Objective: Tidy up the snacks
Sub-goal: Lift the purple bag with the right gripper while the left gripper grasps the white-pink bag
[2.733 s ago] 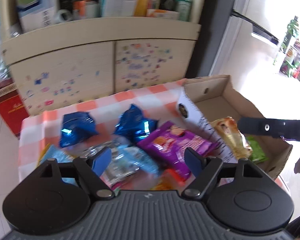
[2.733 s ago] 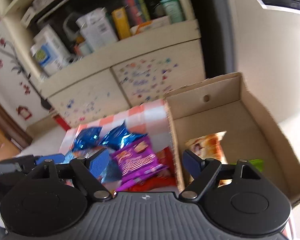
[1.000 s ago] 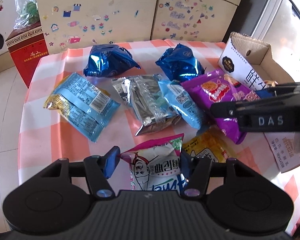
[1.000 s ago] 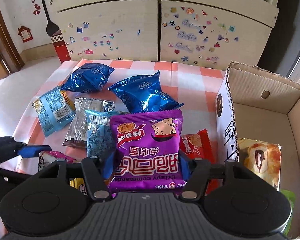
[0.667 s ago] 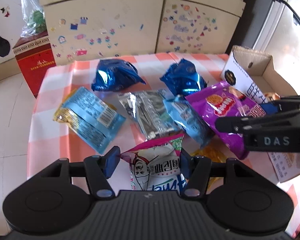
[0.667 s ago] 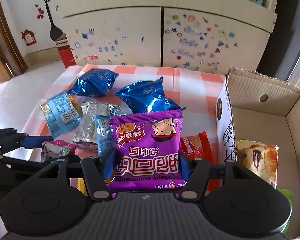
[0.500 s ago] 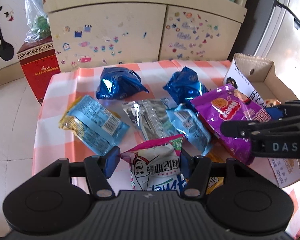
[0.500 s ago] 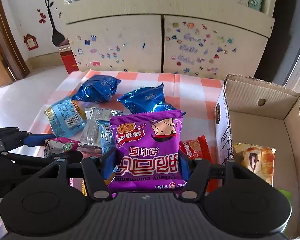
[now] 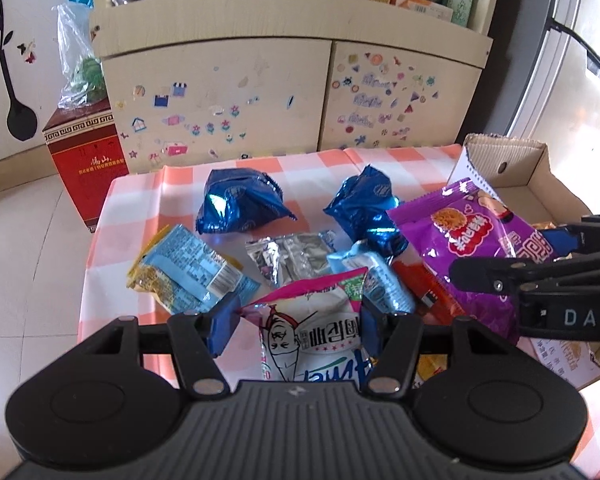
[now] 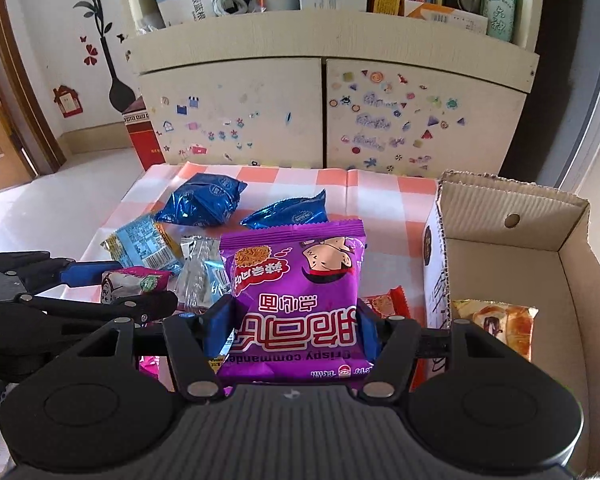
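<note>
Both packets have just risen off the checked table (image 9: pixel 140 184): the left gripper (image 9: pixel 296 326) clamps the pink-and-white snack bag (image 9: pixel 312 336), the right gripper (image 10: pixel 296 326) the purple noodle packet (image 10: pixel 296 280), ready for the cardboard box (image 10: pixel 572 264).

Two dark blue packets (image 9: pixel 242 206), about eight other snack packs (image 9: pixel 188 276), and one cardboard box (image 10: pixel 572 256).

Purple pack (image 10: pixel 296 296) held flat, print upside down, beside open box (image 10: pixel 572 256); pink-white pack (image 9: pixel 316 340) held upright above the checkered cloth.
</note>
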A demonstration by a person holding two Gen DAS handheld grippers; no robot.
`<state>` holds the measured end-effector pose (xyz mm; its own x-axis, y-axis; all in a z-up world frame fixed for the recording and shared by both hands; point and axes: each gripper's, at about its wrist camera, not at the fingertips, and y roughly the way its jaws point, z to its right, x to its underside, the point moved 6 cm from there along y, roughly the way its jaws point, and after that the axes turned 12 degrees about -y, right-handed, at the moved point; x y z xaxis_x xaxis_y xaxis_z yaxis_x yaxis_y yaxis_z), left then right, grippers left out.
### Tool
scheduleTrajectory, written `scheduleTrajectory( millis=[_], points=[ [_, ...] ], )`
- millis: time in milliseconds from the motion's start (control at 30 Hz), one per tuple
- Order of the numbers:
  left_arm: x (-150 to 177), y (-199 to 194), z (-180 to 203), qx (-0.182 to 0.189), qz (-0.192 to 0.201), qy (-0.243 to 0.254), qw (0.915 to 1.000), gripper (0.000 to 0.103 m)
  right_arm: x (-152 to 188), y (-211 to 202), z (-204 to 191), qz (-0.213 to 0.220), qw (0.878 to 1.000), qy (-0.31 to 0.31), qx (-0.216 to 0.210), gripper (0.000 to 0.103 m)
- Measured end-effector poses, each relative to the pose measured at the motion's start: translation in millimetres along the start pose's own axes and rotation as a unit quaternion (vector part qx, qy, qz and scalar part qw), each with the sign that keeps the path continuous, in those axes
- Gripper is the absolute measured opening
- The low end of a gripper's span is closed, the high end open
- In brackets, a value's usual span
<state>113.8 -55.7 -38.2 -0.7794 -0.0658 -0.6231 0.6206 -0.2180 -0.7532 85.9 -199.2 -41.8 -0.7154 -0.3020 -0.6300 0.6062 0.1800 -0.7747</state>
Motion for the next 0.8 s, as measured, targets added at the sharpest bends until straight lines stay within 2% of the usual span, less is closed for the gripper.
scheduleTrajectory(
  millis=[400,800],
  points=[
    [-14.7,-11.7,17.7,0.017,0.027,-0.006,0.9995,0.06,-2.4,-19.8,11.9,0.023,1.0,0.014,0.013,0.068],
    [-18.0,-23.1,53.4,0.055,0.044,0.01,0.9975,0.06,-5.3,-49.9,42.0,0.054,0.997,0.05,0.037,0.068]
  ],
)
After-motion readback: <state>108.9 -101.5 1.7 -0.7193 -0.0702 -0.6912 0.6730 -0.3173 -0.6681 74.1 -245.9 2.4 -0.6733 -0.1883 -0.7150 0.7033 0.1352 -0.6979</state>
